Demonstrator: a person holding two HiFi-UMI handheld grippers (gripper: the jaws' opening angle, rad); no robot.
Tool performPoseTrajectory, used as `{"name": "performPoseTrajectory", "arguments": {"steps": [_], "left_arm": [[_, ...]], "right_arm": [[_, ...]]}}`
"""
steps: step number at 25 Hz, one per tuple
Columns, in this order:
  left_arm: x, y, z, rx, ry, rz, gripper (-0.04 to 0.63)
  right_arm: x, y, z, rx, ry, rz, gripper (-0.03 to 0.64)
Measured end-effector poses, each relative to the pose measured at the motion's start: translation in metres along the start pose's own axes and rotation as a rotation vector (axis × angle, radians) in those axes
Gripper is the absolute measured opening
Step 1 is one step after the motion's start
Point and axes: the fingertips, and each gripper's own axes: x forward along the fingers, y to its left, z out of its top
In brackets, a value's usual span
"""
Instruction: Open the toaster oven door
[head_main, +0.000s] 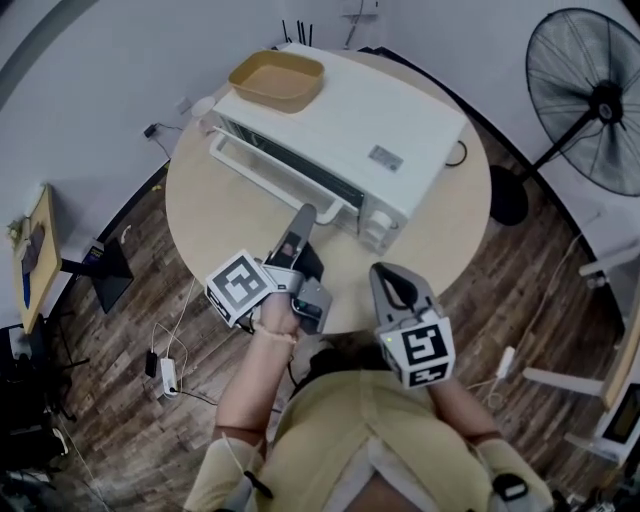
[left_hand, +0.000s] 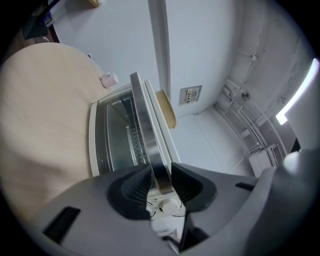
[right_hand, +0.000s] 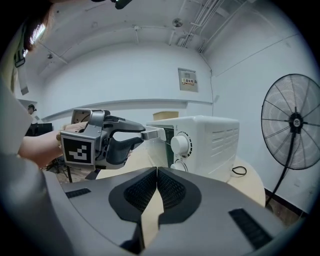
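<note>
A white toaster oven (head_main: 340, 130) stands on the round wooden table (head_main: 200, 225), its glass door upright against the front. A long metal handle (head_main: 270, 172) runs across the door. My left gripper (head_main: 305, 215) reaches to the handle's right end, beside the knobs (head_main: 378, 225). In the left gripper view the handle bar (left_hand: 145, 130) runs between the ribbed pads (left_hand: 134, 184), and the gripper (left_hand: 161, 182) is shut on it. My right gripper (head_main: 385, 272) hangs at the table's near edge, shut (right_hand: 157, 182) and empty, facing the oven's knob side (right_hand: 205, 142).
A tan tray (head_main: 277, 80) lies on top of the oven at its left end. A black standing fan (head_main: 590, 100) is on the floor to the right of the table. A cable (head_main: 458, 155) trails behind the oven. Bare tabletop lies left of the handle.
</note>
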Motion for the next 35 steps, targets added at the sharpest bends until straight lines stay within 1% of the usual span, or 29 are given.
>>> {"name": "performPoseTrajectory", "arguments": {"steps": [7,15,22,23,26,27,29,30,31,34,35], "left_arm": [[-0.019,0.005,0.000,-0.008,-0.072,0.024,0.121],[-0.034,0.013,0.000,0.027,-0.135,0.071,0.118],[-0.049,0.015,-0.003,0.027,-0.181,0.083,0.110],[-0.053,0.017,-0.003,0.037,-0.185,0.098,0.109],[-0.069,0.031,-0.001,0.100,-0.184,0.178,0.098],[-0.072,0.033,-0.002,0.092,-0.189,0.180,0.096],[-0.074,0.032,-0.005,0.052,-0.205,0.157,0.091],[-0.076,0.034,-0.006,0.050,-0.209,0.161,0.089],[-0.079,0.037,-0.005,0.065,-0.209,0.178,0.089],[-0.093,0.049,-0.002,0.161,-0.193,0.265,0.086],[-0.095,0.052,-0.002,0.171,-0.193,0.278,0.086]], "right_arm": [[-0.001,0.008,-0.002,-0.019,0.001,0.066,0.005],[0.001,0.010,-0.009,-0.045,0.027,0.137,0.004],[0.003,0.017,-0.009,-0.058,0.032,0.196,0.005],[0.004,0.018,-0.010,-0.057,0.033,0.203,0.005],[0.007,0.020,-0.013,-0.050,0.033,0.215,0.005],[0.008,0.022,-0.014,-0.055,0.037,0.224,0.004],[0.009,0.025,-0.016,-0.061,0.043,0.239,0.004],[0.009,0.026,-0.017,-0.061,0.045,0.244,0.005],[0.010,0.027,-0.017,-0.064,0.048,0.250,0.005],[0.011,0.030,-0.019,-0.064,0.048,0.261,0.005],[0.011,0.030,-0.019,-0.063,0.048,0.262,0.005]]}}
